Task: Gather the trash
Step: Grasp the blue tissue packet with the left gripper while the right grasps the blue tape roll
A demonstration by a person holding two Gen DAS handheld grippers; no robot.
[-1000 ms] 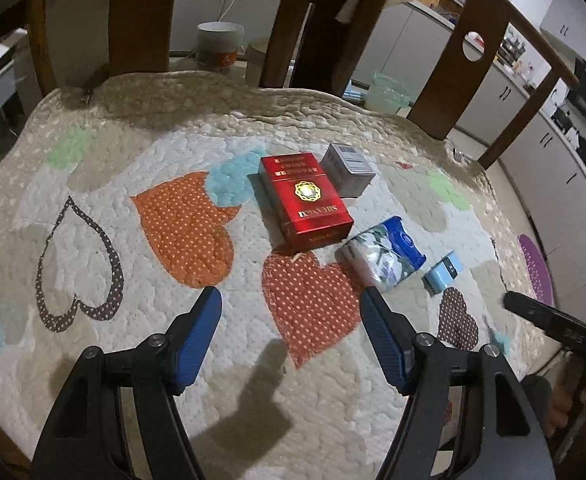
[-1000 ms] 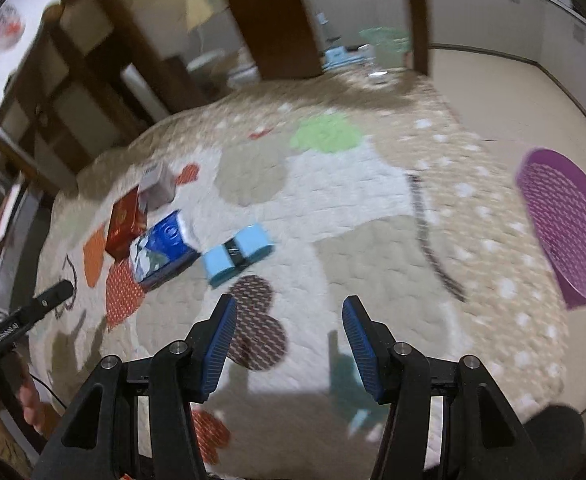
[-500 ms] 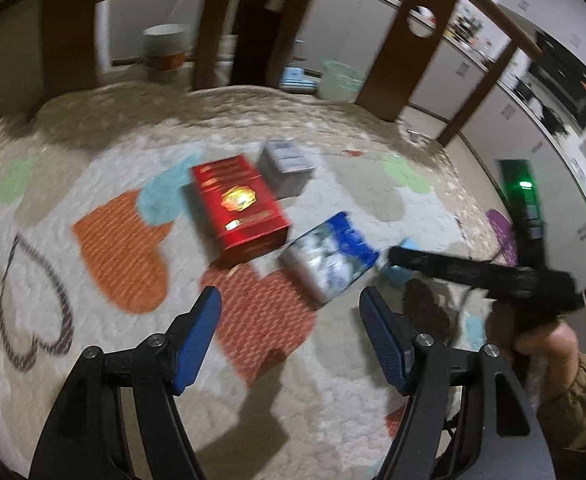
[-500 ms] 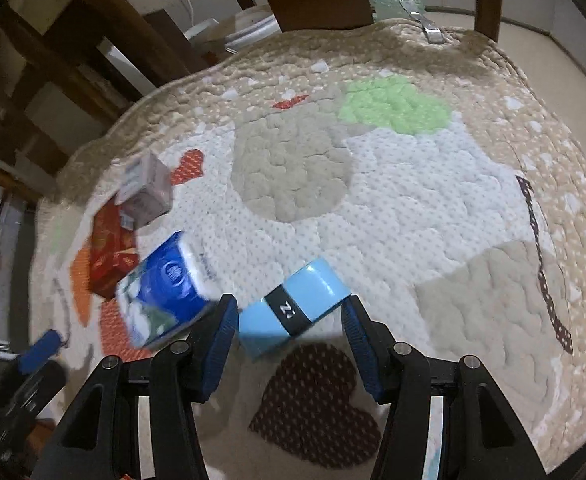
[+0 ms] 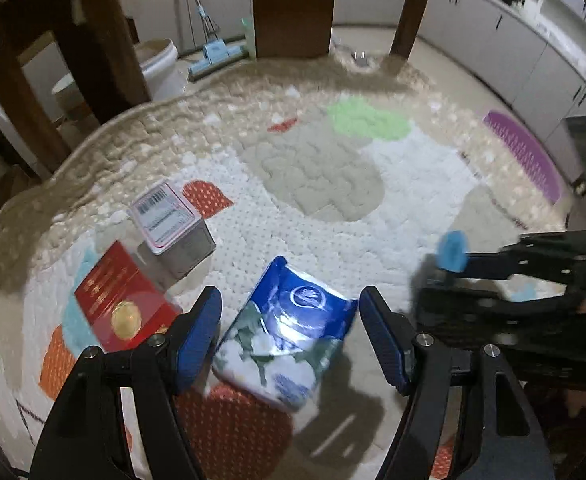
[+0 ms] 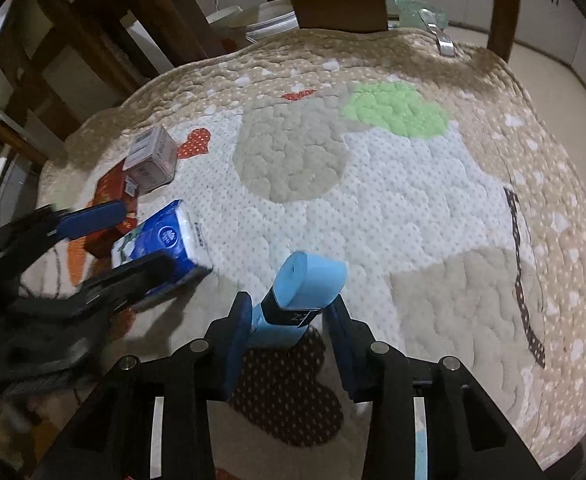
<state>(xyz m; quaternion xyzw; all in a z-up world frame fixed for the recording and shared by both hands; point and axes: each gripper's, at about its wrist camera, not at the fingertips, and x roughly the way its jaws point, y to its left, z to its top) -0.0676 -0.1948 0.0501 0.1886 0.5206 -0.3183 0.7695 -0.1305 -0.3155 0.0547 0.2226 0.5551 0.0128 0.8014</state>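
Note:
On the quilted heart-pattern mat (image 5: 413, 184) lie a blue tissue pack (image 5: 289, 332), a red box (image 5: 121, 304) and a grey barcoded box (image 5: 169, 220). My left gripper (image 5: 289, 312) is open and straddles the tissue pack (image 6: 165, 236), with its pads clear of the sides. My right gripper (image 6: 289, 304) is closing, and its pads press on a light blue roll with a black band (image 6: 305, 288), which is tilted up between them. In the left wrist view the right gripper (image 5: 445, 276) reaches in from the right with the roll (image 5: 453, 250).
Dark wooden furniture legs (image 5: 293, 8) stand along the mat's far edge, with a blue mop (image 5: 213, 56) and a white tub (image 5: 157, 60) behind them. A purple mat (image 5: 529, 152) lies on the floor to the right. A metal clip (image 6: 441, 40) sits at the mat's far edge.
My left gripper swung right and rolled until it straddled the tissue pack. My right gripper sank around the light blue roll and its jaws narrowed onto it, tipping the roll up.

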